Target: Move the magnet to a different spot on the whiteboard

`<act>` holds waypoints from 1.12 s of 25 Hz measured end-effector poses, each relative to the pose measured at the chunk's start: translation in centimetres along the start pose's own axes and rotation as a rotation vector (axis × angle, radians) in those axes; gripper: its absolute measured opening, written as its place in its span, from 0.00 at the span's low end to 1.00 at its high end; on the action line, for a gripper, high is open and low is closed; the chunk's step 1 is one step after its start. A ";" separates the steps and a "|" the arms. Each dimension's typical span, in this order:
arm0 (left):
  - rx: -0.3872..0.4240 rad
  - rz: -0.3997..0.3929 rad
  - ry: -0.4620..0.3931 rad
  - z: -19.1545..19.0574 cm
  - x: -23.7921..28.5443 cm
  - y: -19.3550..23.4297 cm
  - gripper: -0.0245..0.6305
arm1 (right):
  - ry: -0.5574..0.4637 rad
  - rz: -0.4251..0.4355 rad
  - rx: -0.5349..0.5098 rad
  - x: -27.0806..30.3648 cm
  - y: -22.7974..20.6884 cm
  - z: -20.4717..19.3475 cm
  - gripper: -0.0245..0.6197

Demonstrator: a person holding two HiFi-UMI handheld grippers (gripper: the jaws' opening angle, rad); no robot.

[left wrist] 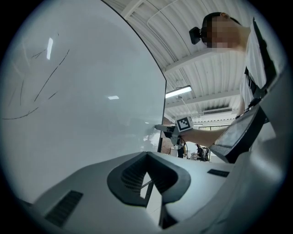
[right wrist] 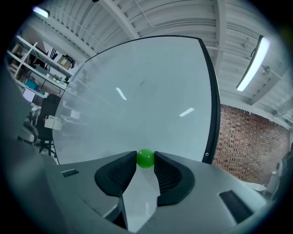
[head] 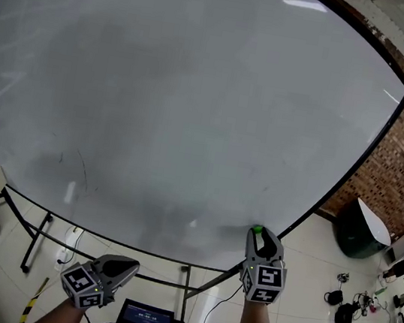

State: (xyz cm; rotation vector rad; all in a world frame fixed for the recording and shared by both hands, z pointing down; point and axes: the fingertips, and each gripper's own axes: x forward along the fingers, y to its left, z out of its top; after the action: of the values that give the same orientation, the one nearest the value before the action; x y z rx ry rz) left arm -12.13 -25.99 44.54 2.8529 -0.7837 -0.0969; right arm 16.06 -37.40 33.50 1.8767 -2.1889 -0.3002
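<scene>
Grip is the point of this pose: the right gripper (head: 258, 235) has both jaws closed on the small green magnet (right wrist: 145, 158), pinching the ball at the very tips, seemingly so it can be carried across the whiteboard (head: 181, 100) to a fresh spot. Held so, the magnet sits right between those jaw tips, close against the whiteboard's face near its lower right corner, though I cannot tell whether it touches the surface. The left gripper (left wrist: 146, 157), jaws pressed together on nothing, hangs low by the whiteboard's bottom edge, well apart from the magnet, likely just kept out of the way.
</scene>
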 end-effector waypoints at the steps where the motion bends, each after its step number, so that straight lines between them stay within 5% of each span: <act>1: 0.001 0.000 0.002 0.0 0.1 0.1 0.07 | 0.000 -0.007 -0.001 0.1 -0.1 -0.1 0.27; 15: -0.005 0.039 0.034 -0.6 0.6 1.3 0.07 | -0.074 -0.173 -0.087 0.3 0.0 0.3 0.26; 28: -0.041 0.014 0.068 -2.1 1.9 0.6 0.07 | -0.023 -0.158 -0.113 -0.8 -0.3 0.6 0.32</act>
State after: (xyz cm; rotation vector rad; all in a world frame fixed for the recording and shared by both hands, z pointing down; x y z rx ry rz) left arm -10.58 -27.14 46.72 2.7962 -0.7786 -0.0142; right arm 16.27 -36.62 32.80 1.9960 -1.9959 -0.4666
